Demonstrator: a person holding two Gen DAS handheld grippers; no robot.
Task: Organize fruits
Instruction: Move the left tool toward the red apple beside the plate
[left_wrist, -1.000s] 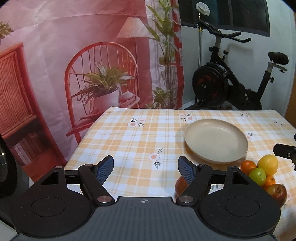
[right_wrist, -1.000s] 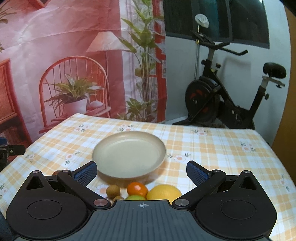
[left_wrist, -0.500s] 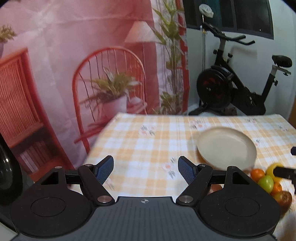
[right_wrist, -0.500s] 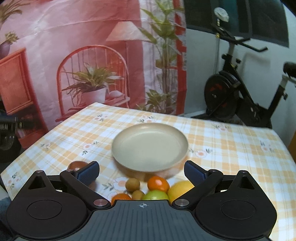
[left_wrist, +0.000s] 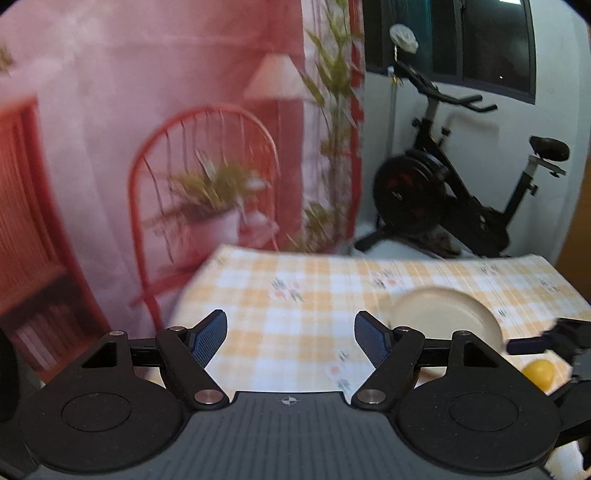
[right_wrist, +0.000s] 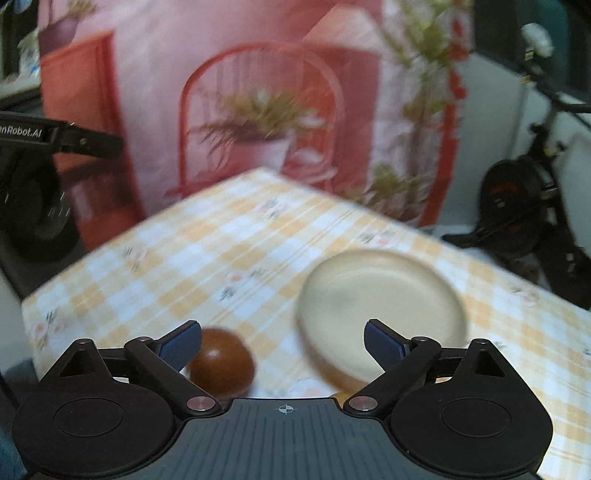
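1. Nearest of all, the right gripper has its jaws set wide. They have just been closing a little, yet nothing is gripped and the pads press on nothing.
2. Just past its left fingertip lies a round reddish-brown fruit on the checked tablecloth. It sits toward the left of the gap, close to that pad, though the blur hides whether they touch. I judge a small shift to the left would centre it. Being round, it has no long axis to line up with.
3. The right gripper is by far the nearer one to this fruit. The left gripper hangs at the table's near left edge with jaws about two-thirds open and empty, only cloth between them.
4. Right of the brown fruit is the beige plate, still bare, so I take the sorting as hardly begun.
5. A yellow fruit shows in the left view, near the plate's right side, beside the other gripper.
6. At the far left of the right view, white lettering on the left gripper's black casing reads "nRobot.AI", its start cut off.
7. Farthest back hang a pink printed backdrop and an exercise bike.
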